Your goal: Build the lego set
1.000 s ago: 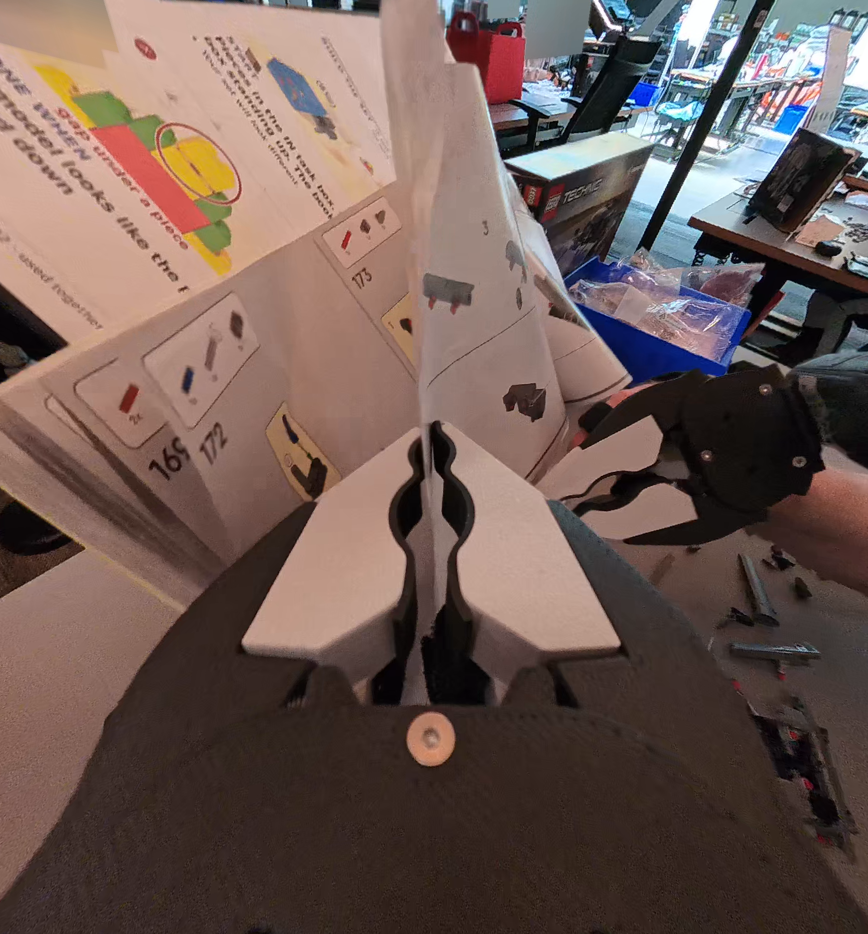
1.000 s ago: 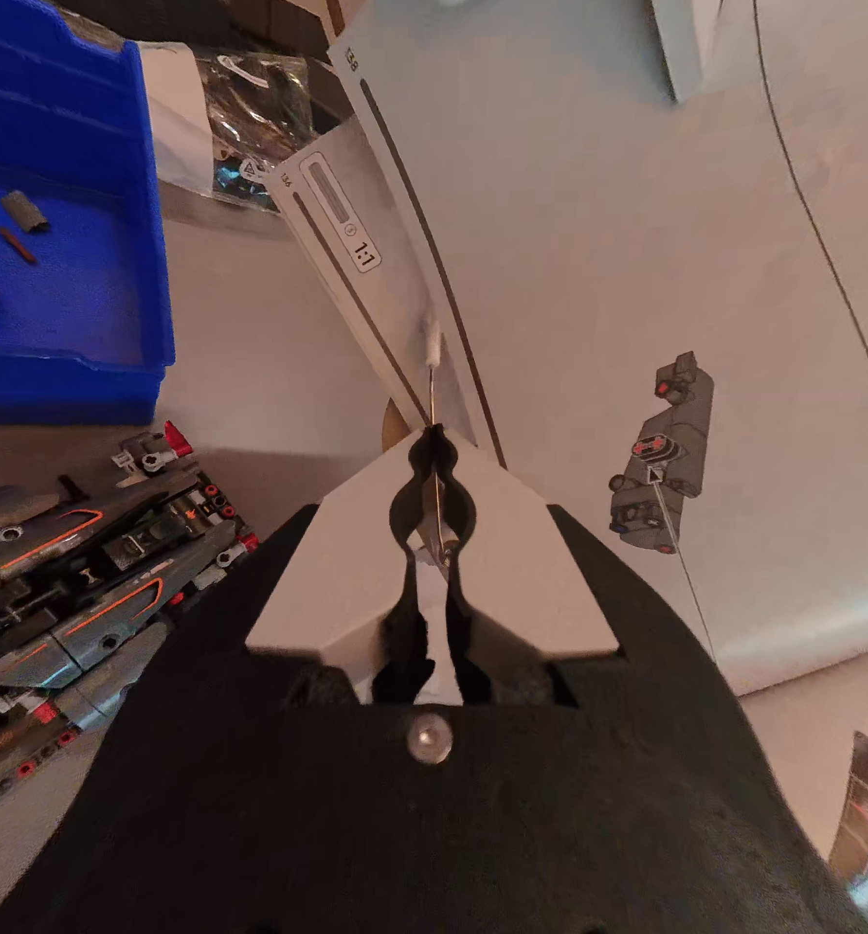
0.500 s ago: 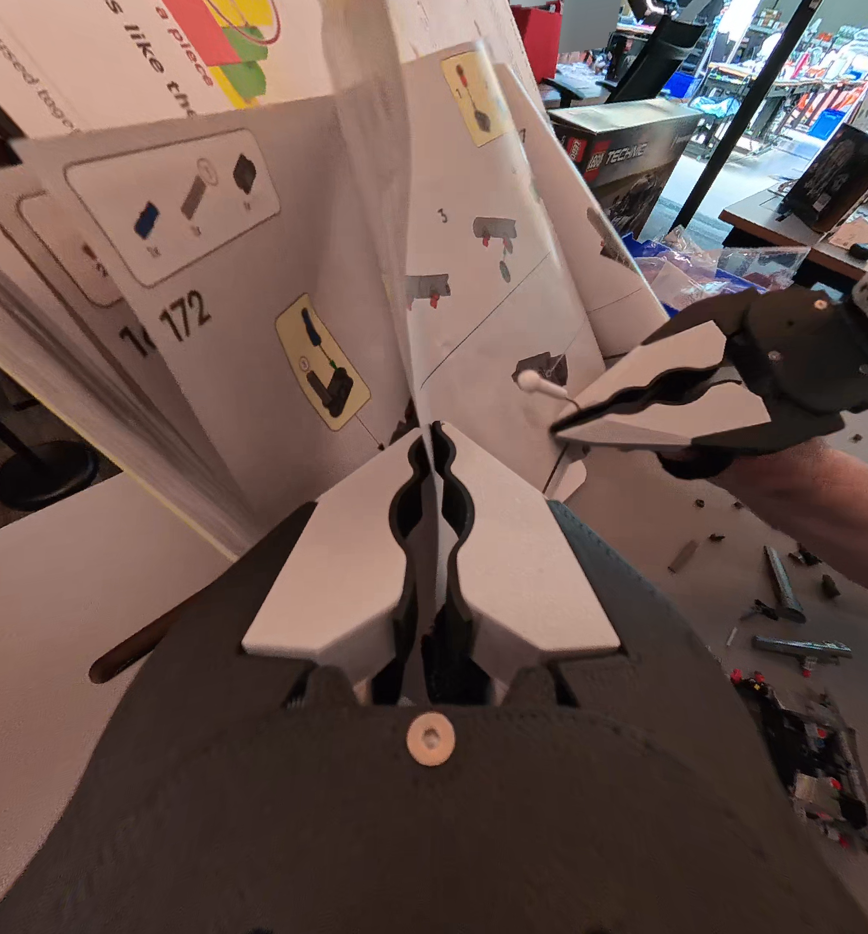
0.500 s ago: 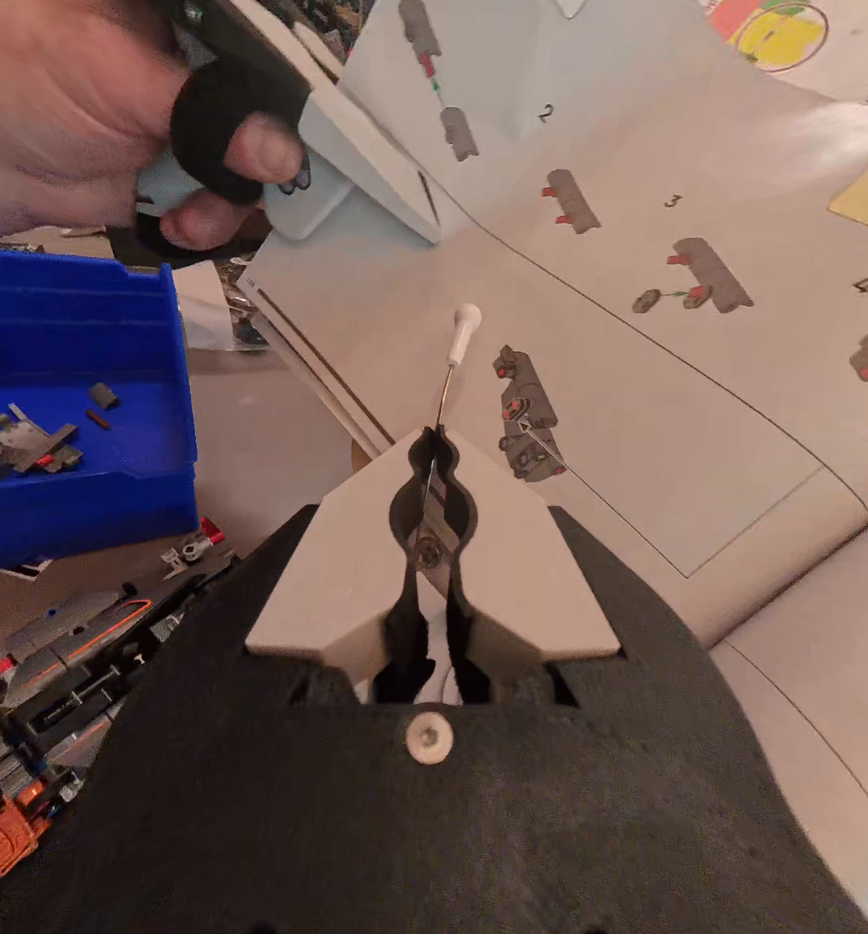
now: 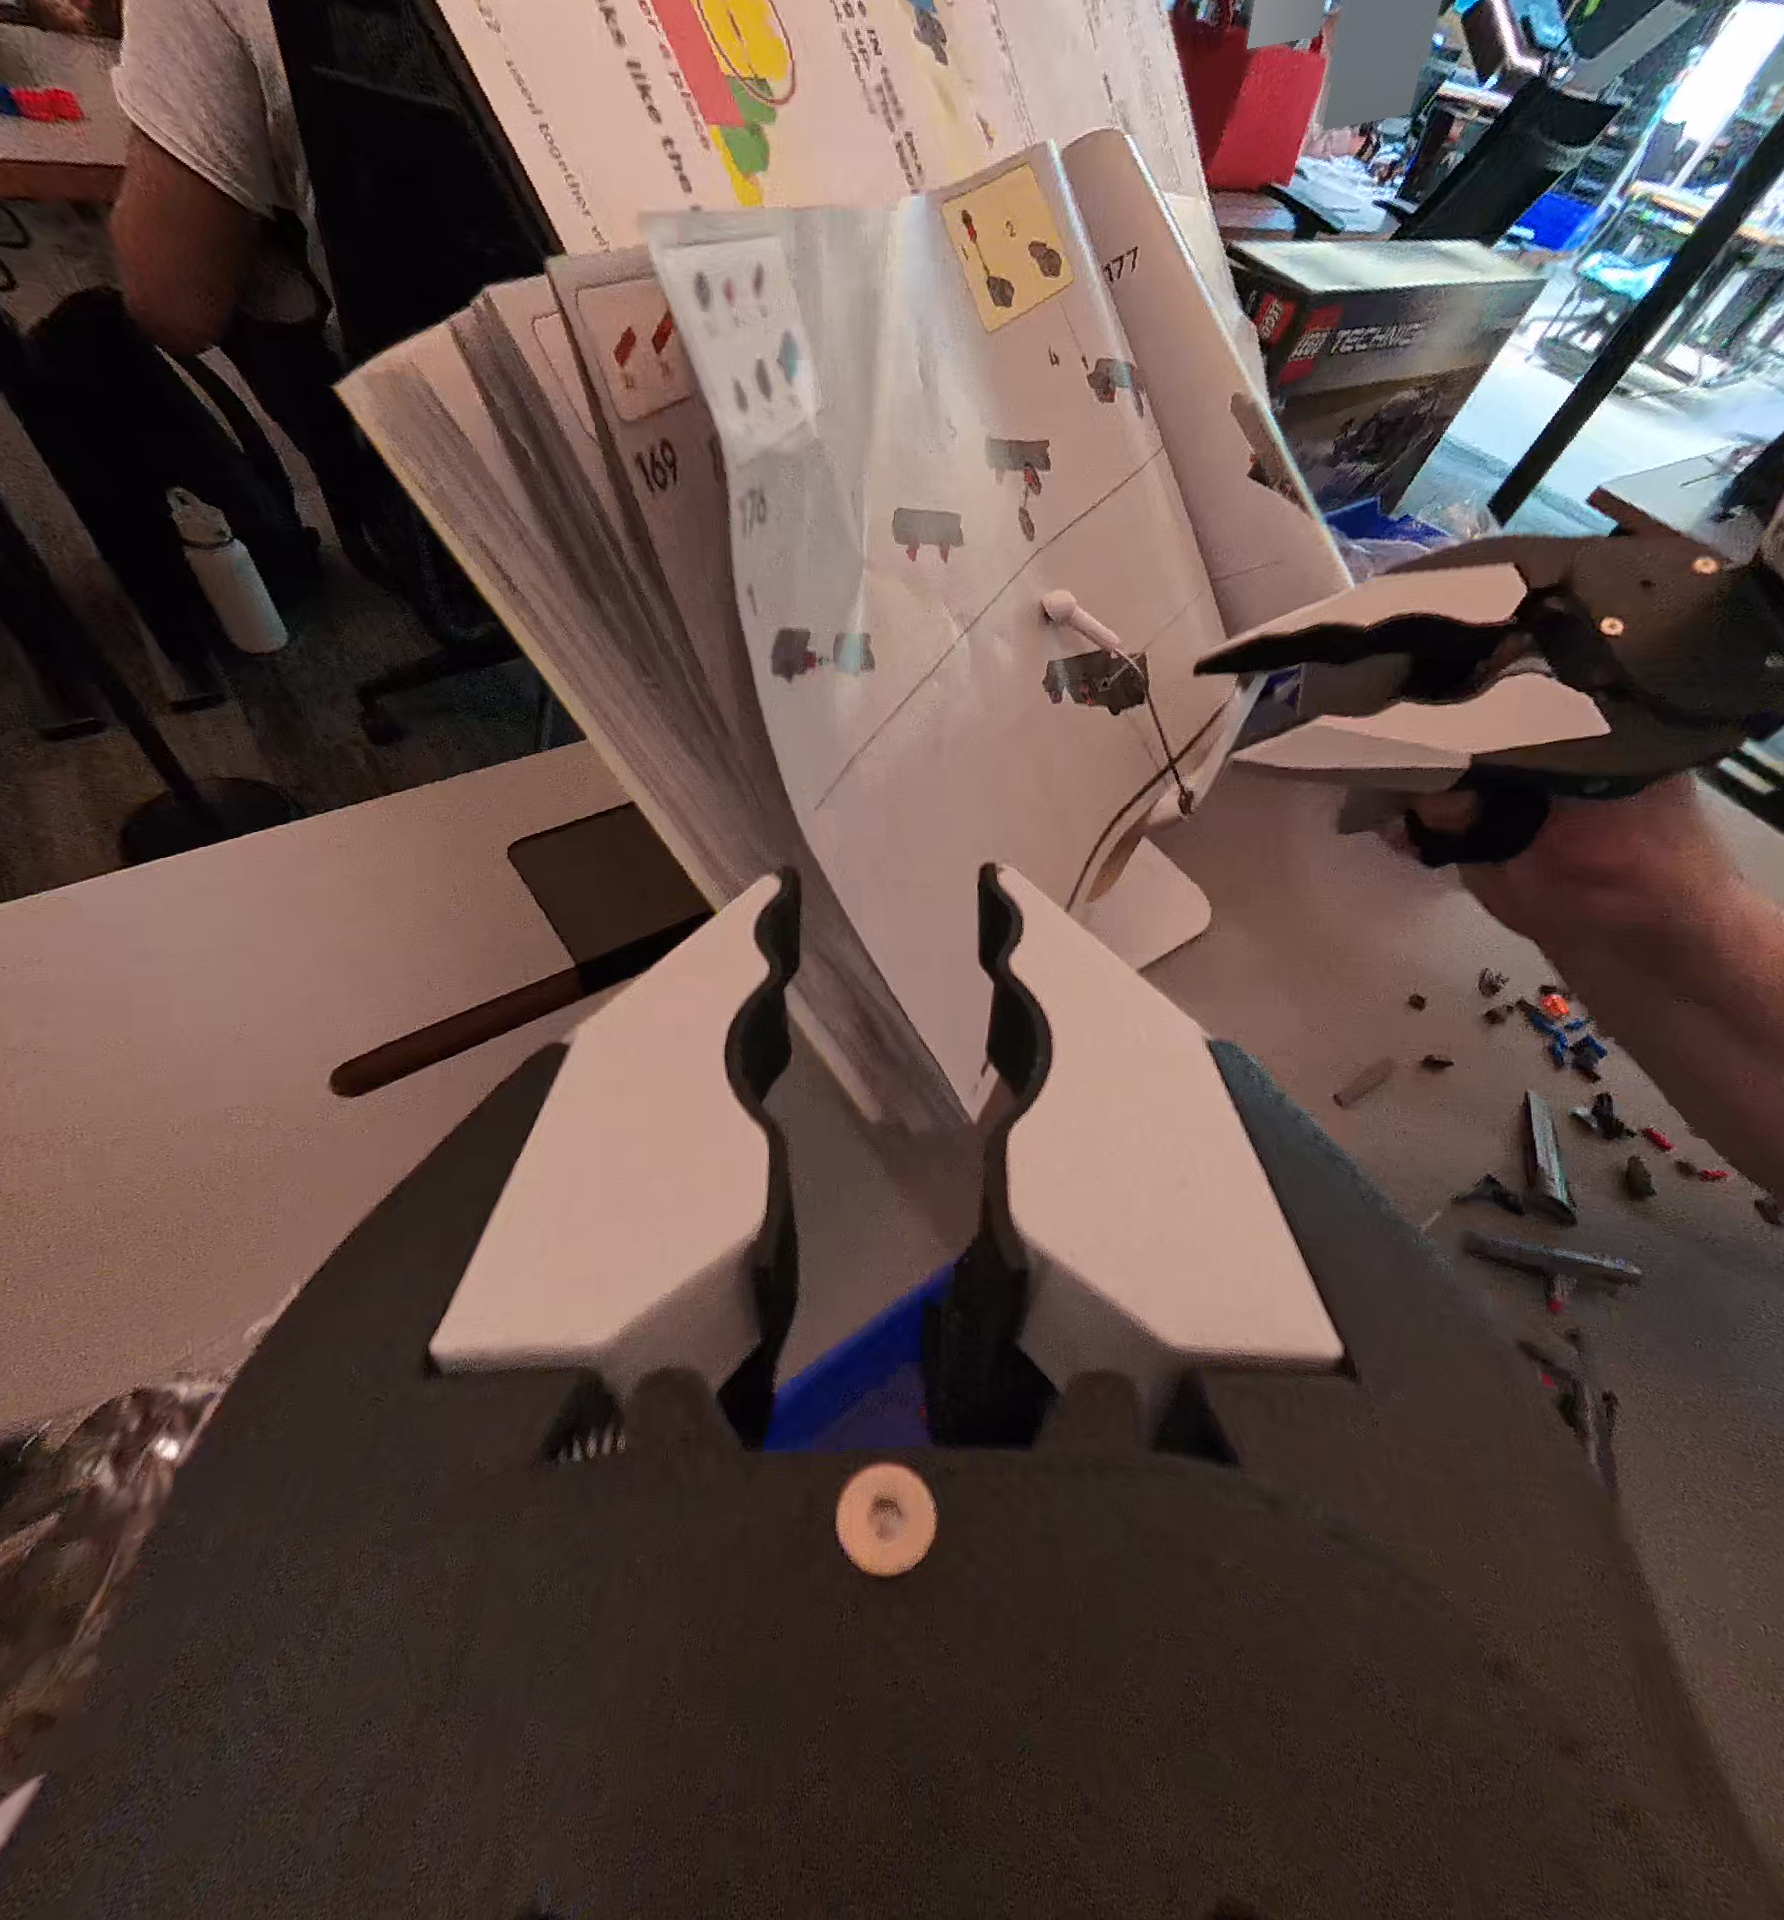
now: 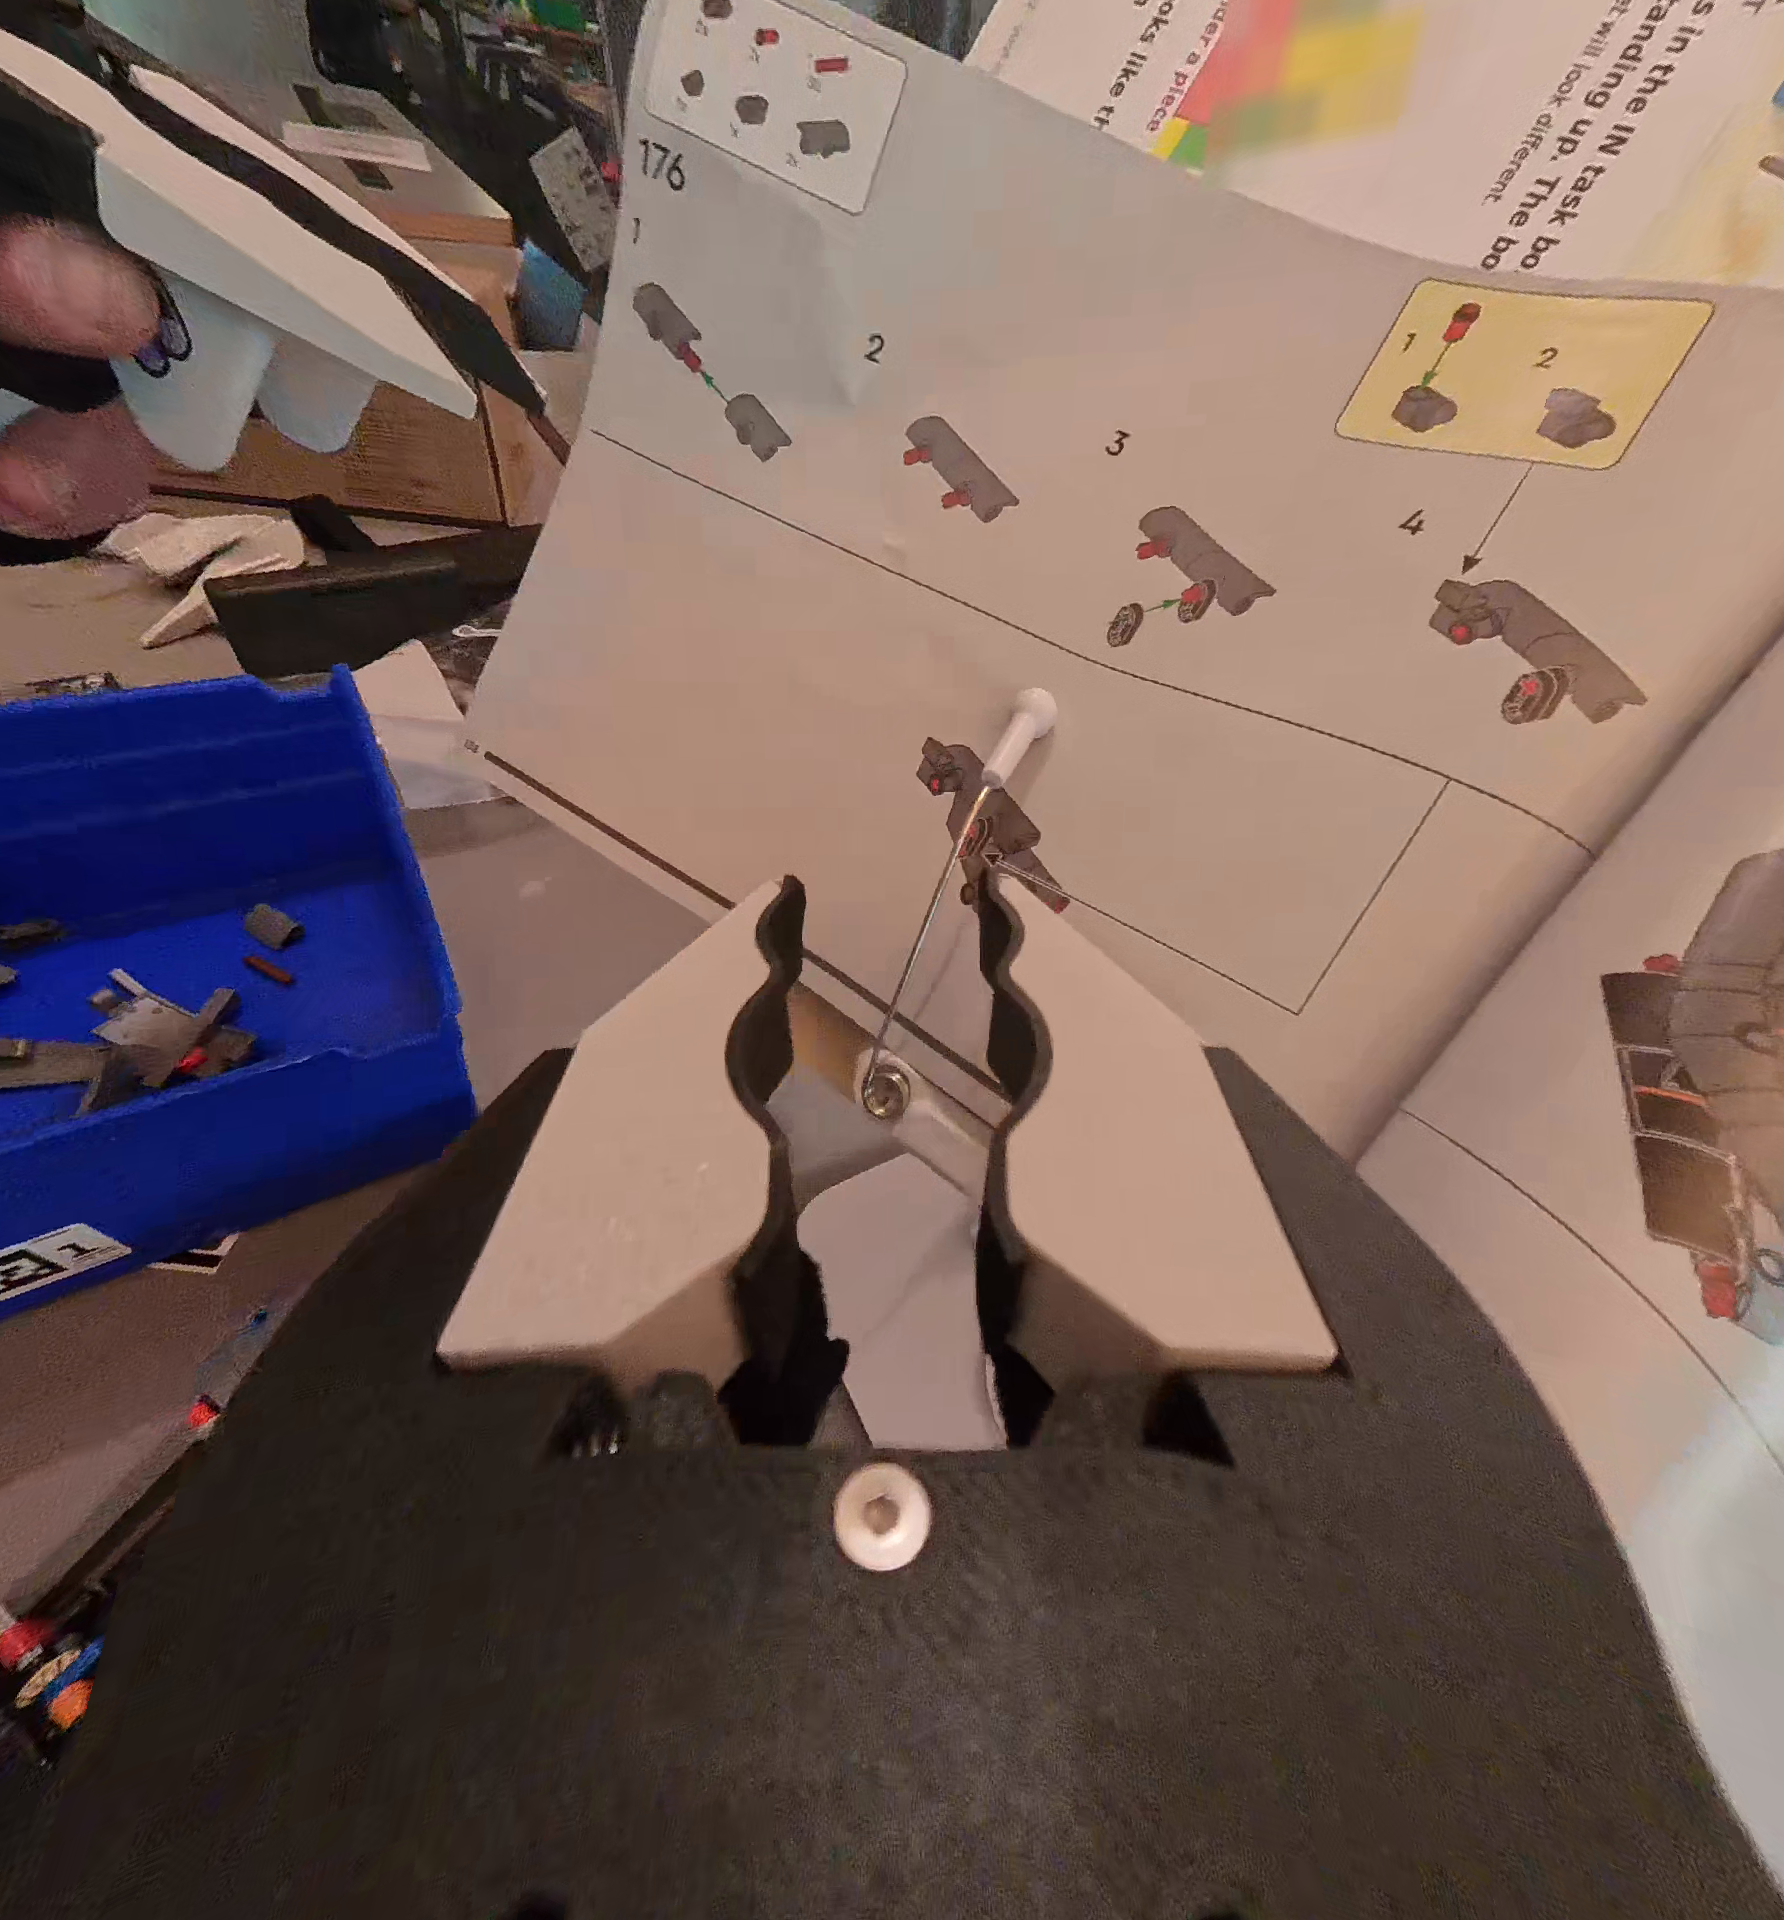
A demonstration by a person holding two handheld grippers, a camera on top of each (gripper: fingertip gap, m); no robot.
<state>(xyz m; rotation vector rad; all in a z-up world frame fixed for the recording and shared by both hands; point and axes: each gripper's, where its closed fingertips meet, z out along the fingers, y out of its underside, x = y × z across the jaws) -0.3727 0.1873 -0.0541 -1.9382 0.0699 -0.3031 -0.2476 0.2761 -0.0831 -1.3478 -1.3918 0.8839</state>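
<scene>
Lego instruction booklet (image 5: 971,644) stands upright straight ahead of both gaping, empty tools; right tool (image 6: 888,914) nearer its page-holder wire (image 6: 929,914), left tool (image 5: 883,914) by the spine.

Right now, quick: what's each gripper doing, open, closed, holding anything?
Left gripper: open, holding nothing; the instruction booklet stands just beyond its fingertips.
Right gripper: open, holding nothing; the stand's wire page clip shows between its fingers, ungripped.
</scene>
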